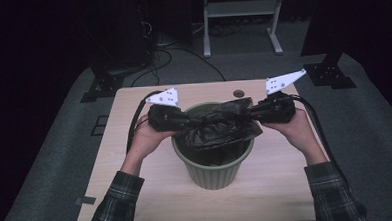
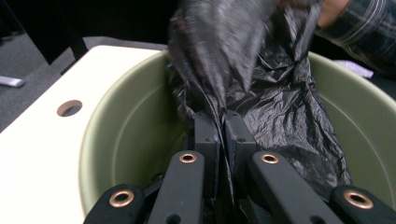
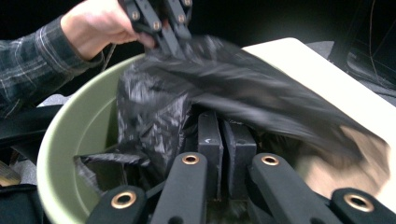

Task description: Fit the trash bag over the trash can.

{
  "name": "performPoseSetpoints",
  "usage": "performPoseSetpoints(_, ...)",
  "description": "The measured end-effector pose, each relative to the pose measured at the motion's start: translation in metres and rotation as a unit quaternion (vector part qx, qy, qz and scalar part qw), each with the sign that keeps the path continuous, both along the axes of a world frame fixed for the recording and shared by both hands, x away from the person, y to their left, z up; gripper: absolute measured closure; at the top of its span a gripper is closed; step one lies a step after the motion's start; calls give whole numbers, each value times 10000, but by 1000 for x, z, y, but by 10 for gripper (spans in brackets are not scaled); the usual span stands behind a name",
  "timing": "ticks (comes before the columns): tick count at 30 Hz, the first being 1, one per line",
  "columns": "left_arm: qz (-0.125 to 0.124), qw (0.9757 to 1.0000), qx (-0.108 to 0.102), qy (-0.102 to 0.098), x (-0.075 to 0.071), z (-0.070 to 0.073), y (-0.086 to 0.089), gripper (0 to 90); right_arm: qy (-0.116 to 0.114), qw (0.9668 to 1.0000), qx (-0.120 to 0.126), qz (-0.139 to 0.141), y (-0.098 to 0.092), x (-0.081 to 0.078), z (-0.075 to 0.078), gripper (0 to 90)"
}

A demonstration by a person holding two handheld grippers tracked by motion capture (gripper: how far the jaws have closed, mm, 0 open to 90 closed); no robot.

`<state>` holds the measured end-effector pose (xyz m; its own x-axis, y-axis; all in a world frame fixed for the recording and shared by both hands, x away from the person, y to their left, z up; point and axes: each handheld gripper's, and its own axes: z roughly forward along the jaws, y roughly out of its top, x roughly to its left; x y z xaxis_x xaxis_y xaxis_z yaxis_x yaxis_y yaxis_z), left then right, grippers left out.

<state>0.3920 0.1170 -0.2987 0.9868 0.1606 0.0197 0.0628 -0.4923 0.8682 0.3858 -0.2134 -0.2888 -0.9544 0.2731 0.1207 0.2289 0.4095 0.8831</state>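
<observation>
A green bin (image 1: 214,165) stands upright on the light wooden table (image 1: 137,188), roughly midway between the left and right edges and a little toward the near edge. A black plastic bag (image 1: 219,124) is stretched across the bin's mouth, held above the rim and sagging partly into the opening. Left gripper (image 1: 184,122) is at the left side of the rim; in the left gripper view its jaws are pressed together with a fold of the bag (image 2: 261,93) pinched between them, just above the bin's inner wall (image 2: 135,135). Right gripper (image 1: 251,113) is at the right side of the rim; in the right gripper view its jaws are likewise closed, with the bag (image 3: 196,88) draped over and around them, the film blurred there. Each gripper is carried by a hand; left hand (image 1: 147,138), right hand (image 1: 297,128), both in plaid sleeves (image 1: 115,204). A small round hole (image 1: 239,93) sits in the table near its far edge, behind the bin. Beyond the table, cables (image 1: 166,56) trail over grey floor (image 1: 46,162).
</observation>
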Motion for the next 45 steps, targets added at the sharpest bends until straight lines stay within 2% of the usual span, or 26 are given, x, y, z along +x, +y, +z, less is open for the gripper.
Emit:
performPoseSetpoints(5,-172,9998,107,32,-3,-2,-8,834,-55,10000,-40,68,15,4,4,869)
performPoseSetpoints(8,-286,9994,210,0,-8,-3,-15,783,-70,9999,-119,102,24,5,4,877)
performPoseSetpoints(11,-135,9996,234,-116,-10,-1,-16,618,-70,9997,-169,147,30,4,2,881)
performPoseSetpoints(13,61,9997,117,-223,-10,4,-11,463,-61,9996,-227,149,31,4,0,890)
performPoseSetpoints(16,199,9993,-90,-312,-10,12,-2,383,-47,9994,-304,174,32,4,-1,897)
performPoseSetpoints(19,266,9988,-155,-391,-9,21,1,382,-48,9993,-317,203,33,4,-2,897)
performPoseSetpoints(24,141,9988,-252,-403,-2,31,-13,440,-37,9991,-304,281,36,3,-3,897)
performPoseSetpoints(28,58,9992,-363,-173,9,32,-30,481,-30,9987,-332,373,39,2,-5,897)
performPoseSetpoints(34,-62,9990,-431,32,22,31,-52,540,-17,9981,-417,451,40,0,-6,897)
performPoseSetpoints(37,-108,9993,-343,84,24,30,-59,692,-24,9978,-445,487,40,-2,-6,897)
performPoseSetpoints(39,-88,9994,-322,102,24,29,-57,824,-27,9975,-496,502,39,-4,-6,897)
performPoseSetpoints(41,-13,9995,-302,74,22,28,-51,892,-74,9968,-596,524,38,-7,-5,897)
performPoseSetpoints(45,159,9990,-415,-38,16,29,-28,896,-136,9966,-652,495,31,-12,-2,897)
